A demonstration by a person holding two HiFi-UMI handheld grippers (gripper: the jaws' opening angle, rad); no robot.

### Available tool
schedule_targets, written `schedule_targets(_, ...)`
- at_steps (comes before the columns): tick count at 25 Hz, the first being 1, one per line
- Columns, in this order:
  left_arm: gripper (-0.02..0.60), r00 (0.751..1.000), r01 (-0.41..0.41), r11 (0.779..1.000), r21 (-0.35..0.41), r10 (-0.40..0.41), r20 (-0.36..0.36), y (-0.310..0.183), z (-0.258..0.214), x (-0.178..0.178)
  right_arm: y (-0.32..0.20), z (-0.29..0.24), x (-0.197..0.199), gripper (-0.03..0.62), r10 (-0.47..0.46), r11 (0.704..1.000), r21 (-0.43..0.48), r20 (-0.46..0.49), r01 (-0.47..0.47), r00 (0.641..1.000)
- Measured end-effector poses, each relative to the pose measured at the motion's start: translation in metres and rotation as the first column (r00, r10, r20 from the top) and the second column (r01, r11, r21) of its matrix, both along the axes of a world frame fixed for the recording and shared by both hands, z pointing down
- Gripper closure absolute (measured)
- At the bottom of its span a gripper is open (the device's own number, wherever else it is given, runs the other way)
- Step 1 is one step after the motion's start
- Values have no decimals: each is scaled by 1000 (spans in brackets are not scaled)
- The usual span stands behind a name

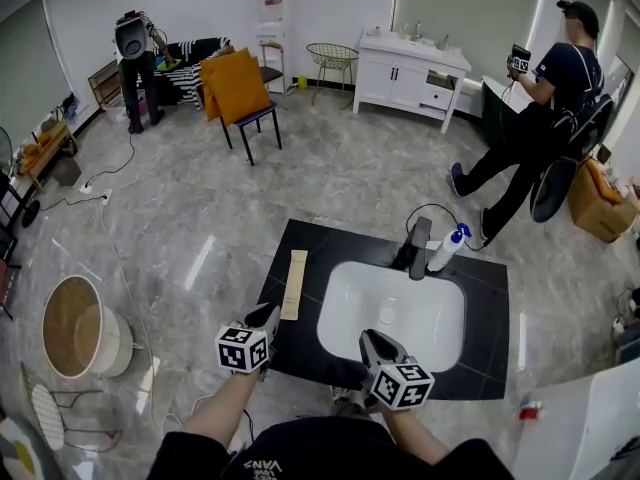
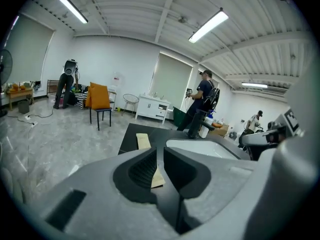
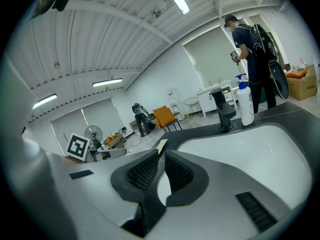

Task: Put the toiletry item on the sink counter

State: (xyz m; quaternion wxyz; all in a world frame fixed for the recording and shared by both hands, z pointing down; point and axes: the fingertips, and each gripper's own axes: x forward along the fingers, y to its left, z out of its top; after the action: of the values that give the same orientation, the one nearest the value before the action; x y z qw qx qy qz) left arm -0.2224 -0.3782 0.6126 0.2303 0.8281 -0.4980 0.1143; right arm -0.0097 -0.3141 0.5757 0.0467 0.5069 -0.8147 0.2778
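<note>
Worktop of black stone (image 1: 490,308) is seen from above, with a white basin (image 1: 400,308) set into its middle and right part. At the back edge, behind the basin, a dark faucet (image 1: 419,246) is mounted. A white bottle with a blue top (image 1: 445,248) is stood upright just beside it, toward the back right corner.

On the left strip of the worktop, between the left edge and the basin, the toiletry item (image 1: 294,283), a long flat beige packet, is laid lengthwise from front to back. It is gripped by nothing.

The left claw (image 1: 266,320) is held at the front left corner, just beside the near end of the packet. Its jaws are parted by only a narrow slit, and nothing is held between them. The packet is seen lying beyond the slit in the left gripper view.

The right claw (image 1: 372,343) is held at the front edge, by the front rim of the basin. Its jaws are likewise parted by a thin slit and are empty, with only white basin seen past them.
</note>
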Motion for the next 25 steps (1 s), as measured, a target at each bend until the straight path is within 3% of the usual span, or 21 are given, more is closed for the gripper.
schedule_targets(3, 566, 1000, -6, 998, 56, 6, 2, 14, -16, -5, 10, -3, -4, 559, 7, 1000, 11, -7, -7, 1000)
schedule_targets(8, 571, 999, -34, 991, 133, 38, -29, 43, -46, -11, 21, -12, -8, 587, 27, 999, 39, -27, -26, 999)
schedule_targets(14, 571, 996, -86, 971, 224, 77, 49, 77, -70, -19, 32, -19, -22, 592, 25, 997, 69, -29, -23, 999)
schedule_targets(25, 572, 996, -87, 956, 280, 75, 53, 143, -86, -33, 65, -24, -47, 594, -13, 995, 94, -53, 18, 998)
